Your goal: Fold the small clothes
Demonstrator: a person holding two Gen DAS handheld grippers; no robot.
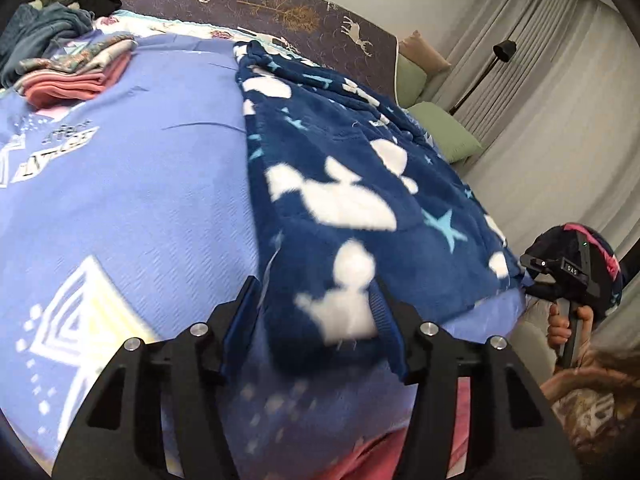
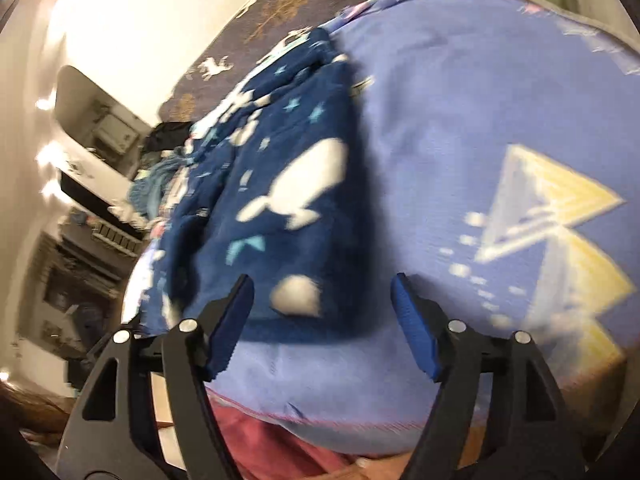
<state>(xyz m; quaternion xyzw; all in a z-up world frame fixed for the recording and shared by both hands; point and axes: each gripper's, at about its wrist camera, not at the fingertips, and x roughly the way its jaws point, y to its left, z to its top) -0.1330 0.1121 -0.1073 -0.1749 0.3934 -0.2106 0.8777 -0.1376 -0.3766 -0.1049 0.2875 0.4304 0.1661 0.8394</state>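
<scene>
- Left gripper (image 1: pixel 314 304): jaws part-spread, straddling the near corner of the navy fleece garment (image 1: pixel 360 184). The right pad lay against the cloth edge; whether the left pad (image 1: pixel 244 312) touched it could not be told. No pinch showed.
- Right gripper (image 2: pixel 322 312): jaws spread wide and empty. The fleece's near edge lay just ahead of them, nearer the left pad (image 2: pixel 232 320); the other pad stood over bare bedspread. The view was blurred.
- Navy fleece garment, printed with white whales and pale blue stars: lay flat on the lilac bedspread (image 1: pixel 140 200), already folded narrow by the look of it. Its long axis ran away from both sets of fingers toward the headboard (image 1: pixel 280 4).
- Relation judged decisive: the near short edge faced both grippers, the left one nearer and already on the corner. A fold end over end would probably need both near corners pinched and carried up the long axis.
- Right gripper body, with the person's hand (image 1: pixel 560 328) on its handle, sat at the bed's right edge, beside the fleece's other near corner.
- Folded pink and patterned clothes (image 1: pixel 76 76): stacked well apart, far left.
- Unsorted dark and teal clothes (image 1: pixel 52 16): heaped beyond that stack.
</scene>
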